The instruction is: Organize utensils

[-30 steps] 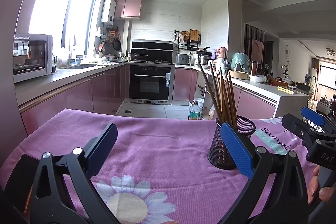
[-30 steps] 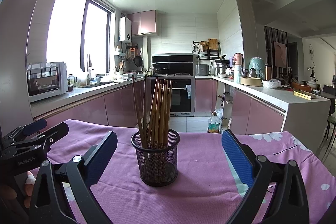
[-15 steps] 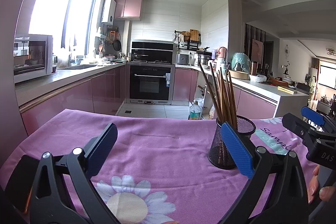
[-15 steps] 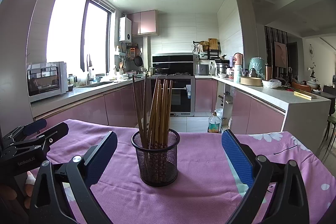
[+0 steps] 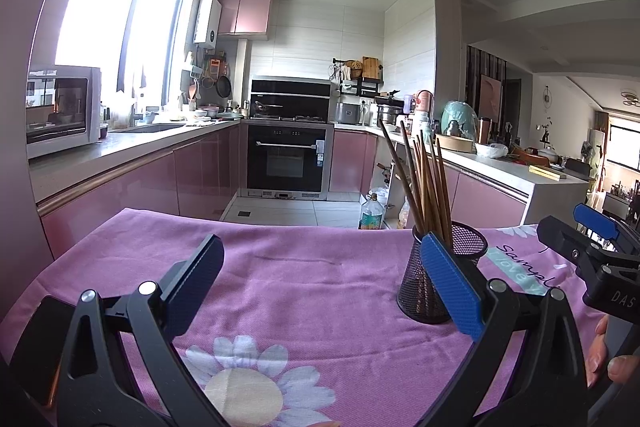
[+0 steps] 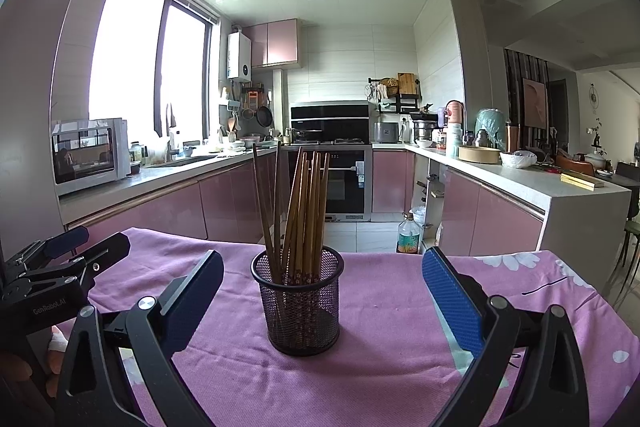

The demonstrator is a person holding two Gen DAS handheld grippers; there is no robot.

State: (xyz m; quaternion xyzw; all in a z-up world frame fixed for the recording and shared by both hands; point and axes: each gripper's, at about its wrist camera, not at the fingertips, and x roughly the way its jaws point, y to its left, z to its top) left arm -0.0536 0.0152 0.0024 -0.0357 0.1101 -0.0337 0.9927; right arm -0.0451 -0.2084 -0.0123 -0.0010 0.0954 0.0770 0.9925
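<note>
On my left I have the left gripper (image 5: 320,267) spread wide with nothing between its blue-padded fingers (image 5: 450,281), hovering over the pink flowered tablecloth (image 5: 304,291). Moving right, the black mesh holder (image 6: 298,301) stands upright on the cloth, a round open-topped cup of fine wire mesh, and I can see the cloth dimly through its wall. In it stands a bundle of brown wooden chopsticks (image 6: 304,203), tips down, fanned slightly; two darker sticks lean off to the left while the lighter ones cluster together. From my right wrist view the holder sits between the fingers of the right gripper (image 6: 322,285) but ahead of them, touching neither; that gripper is also wide open and holds nothing.
</note>
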